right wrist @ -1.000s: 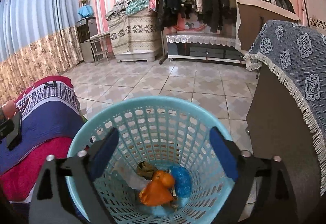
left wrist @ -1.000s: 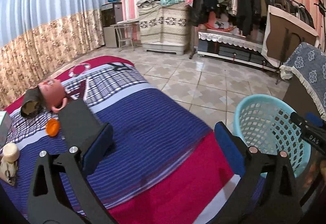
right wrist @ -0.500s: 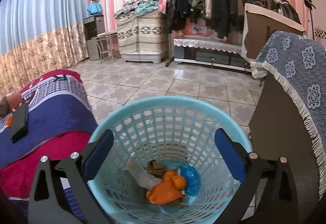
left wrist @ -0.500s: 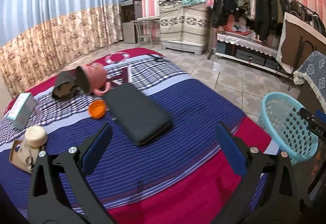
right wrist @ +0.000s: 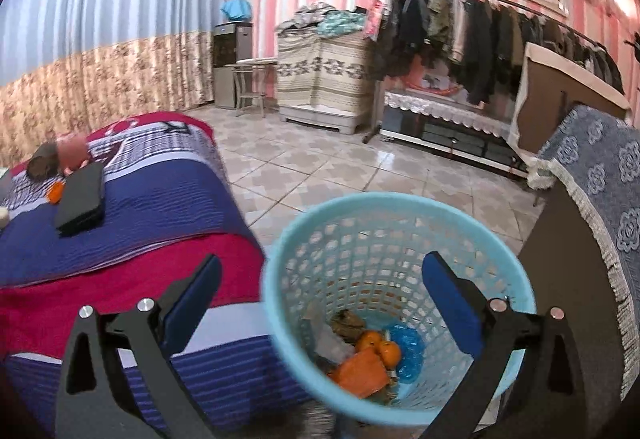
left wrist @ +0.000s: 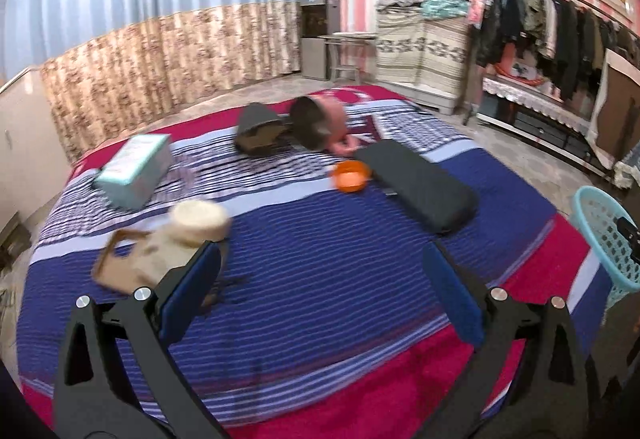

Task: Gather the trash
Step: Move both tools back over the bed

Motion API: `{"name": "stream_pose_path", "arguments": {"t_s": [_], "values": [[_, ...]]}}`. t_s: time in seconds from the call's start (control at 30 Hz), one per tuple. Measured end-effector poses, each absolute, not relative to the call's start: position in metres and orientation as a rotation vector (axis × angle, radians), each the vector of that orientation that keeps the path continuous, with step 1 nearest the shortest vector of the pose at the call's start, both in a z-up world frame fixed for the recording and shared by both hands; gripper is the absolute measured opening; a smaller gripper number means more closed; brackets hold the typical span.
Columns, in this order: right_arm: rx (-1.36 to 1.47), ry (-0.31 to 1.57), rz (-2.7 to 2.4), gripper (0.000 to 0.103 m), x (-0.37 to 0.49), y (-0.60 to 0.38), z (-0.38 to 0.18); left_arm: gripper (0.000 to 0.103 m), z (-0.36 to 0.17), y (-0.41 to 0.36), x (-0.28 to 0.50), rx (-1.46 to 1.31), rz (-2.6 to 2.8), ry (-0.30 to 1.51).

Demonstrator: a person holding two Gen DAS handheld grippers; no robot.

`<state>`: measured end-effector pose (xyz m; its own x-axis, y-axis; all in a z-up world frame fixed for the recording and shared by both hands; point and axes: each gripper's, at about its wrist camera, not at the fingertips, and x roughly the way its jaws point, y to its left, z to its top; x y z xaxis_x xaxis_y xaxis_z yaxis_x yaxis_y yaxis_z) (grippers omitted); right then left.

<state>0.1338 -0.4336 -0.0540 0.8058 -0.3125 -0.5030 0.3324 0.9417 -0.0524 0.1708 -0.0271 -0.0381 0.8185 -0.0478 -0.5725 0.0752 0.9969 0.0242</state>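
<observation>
My left gripper [left wrist: 322,281] is open and empty above a striped bed. On the bed lie a tan jug with a cream cap [left wrist: 168,251] just left of my left finger, an orange peel [left wrist: 351,175], a teal box [left wrist: 134,169], a brown crumpled bag [left wrist: 258,129], a pink pot [left wrist: 320,123] and a black case [left wrist: 418,185]. My right gripper [right wrist: 318,289] is open and empty above the light blue basket [right wrist: 400,207], which holds orange fruit [right wrist: 380,349], an orange wrapper [right wrist: 360,373] and blue plastic [right wrist: 406,353].
The basket also shows at the bed's right side in the left wrist view [left wrist: 600,235]. A dark cabinet with a grey patterned cloth [right wrist: 600,191] stands right of the basket. Tiled floor [right wrist: 320,159], a clothes rack [right wrist: 480,27] and a covered dresser [right wrist: 320,79] lie beyond.
My left gripper has swung left and back over the bed, bringing the jug, box and bag into view. My right gripper has shifted left, so the basket now sits right of centre.
</observation>
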Motion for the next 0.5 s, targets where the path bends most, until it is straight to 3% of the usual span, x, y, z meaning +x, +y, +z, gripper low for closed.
{"name": "stream_pose_path", "arguments": {"t_s": [0.5], "values": [[-0.101,0.583,-0.072,0.098,0.170,-0.292,-0.059,0.097,-0.063,0.113,0.154,-0.032,0.175,0.662]]}}
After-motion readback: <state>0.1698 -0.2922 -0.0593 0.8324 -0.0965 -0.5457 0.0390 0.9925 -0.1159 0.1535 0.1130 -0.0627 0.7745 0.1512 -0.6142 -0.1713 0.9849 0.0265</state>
